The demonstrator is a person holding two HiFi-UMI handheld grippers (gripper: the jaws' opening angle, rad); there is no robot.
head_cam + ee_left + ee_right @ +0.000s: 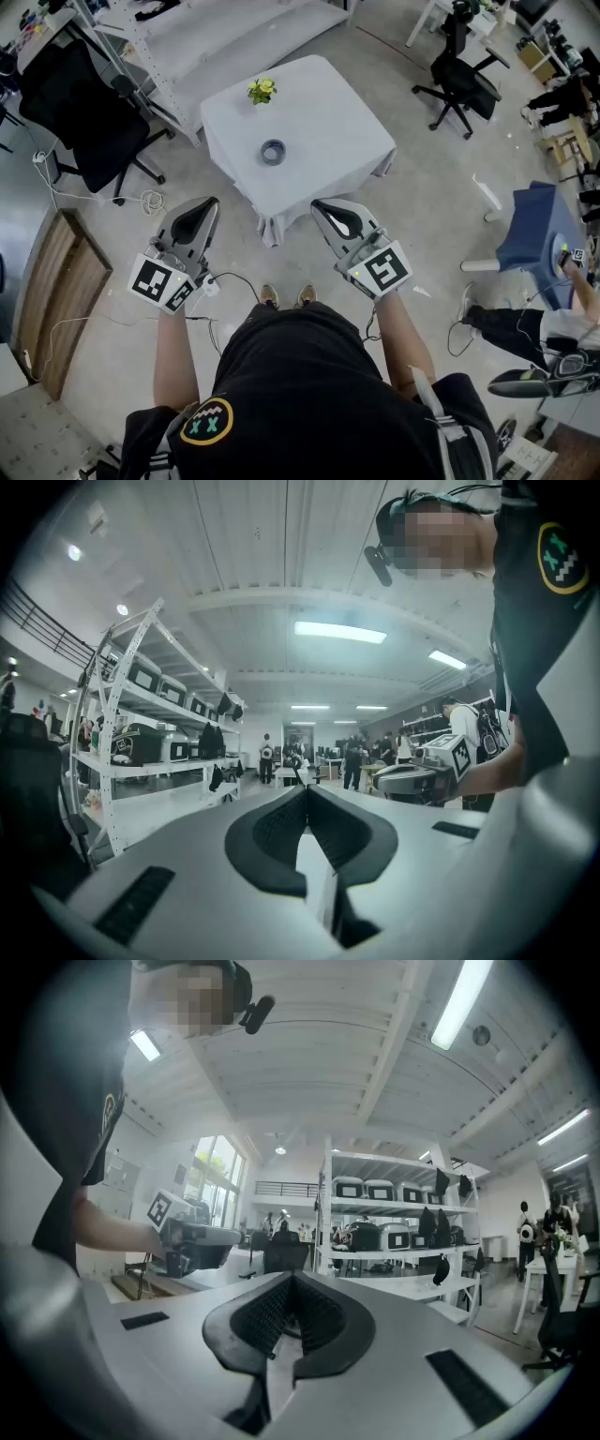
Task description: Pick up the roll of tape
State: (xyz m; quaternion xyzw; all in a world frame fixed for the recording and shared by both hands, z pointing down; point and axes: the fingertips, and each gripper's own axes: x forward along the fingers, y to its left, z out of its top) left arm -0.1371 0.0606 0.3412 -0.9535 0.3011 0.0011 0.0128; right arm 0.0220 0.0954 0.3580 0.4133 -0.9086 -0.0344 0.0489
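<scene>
The roll of tape (273, 152) is a small grey-blue ring lying flat on the white-clothed table (347, 131), near its front half. Both grippers hang in the air short of the table's near corner, pointing level. My left gripper (210, 202) is shut with nothing in it, below and left of the tape. My right gripper (318, 205) is also shut and empty, below and right of it. In the left gripper view the jaws (305, 789) meet tip to tip, and in the right gripper view (289, 1279) likewise. The tape shows in neither gripper view.
A small yellow flower plant (262, 90) stands at the table's far side. A black office chair (89, 117) and a white shelving rack (187, 37) are at the left, a wooden board (56, 291) on the floor. Another chair (459, 84), a blue seat (539, 239) and a person (553, 328) are at the right.
</scene>
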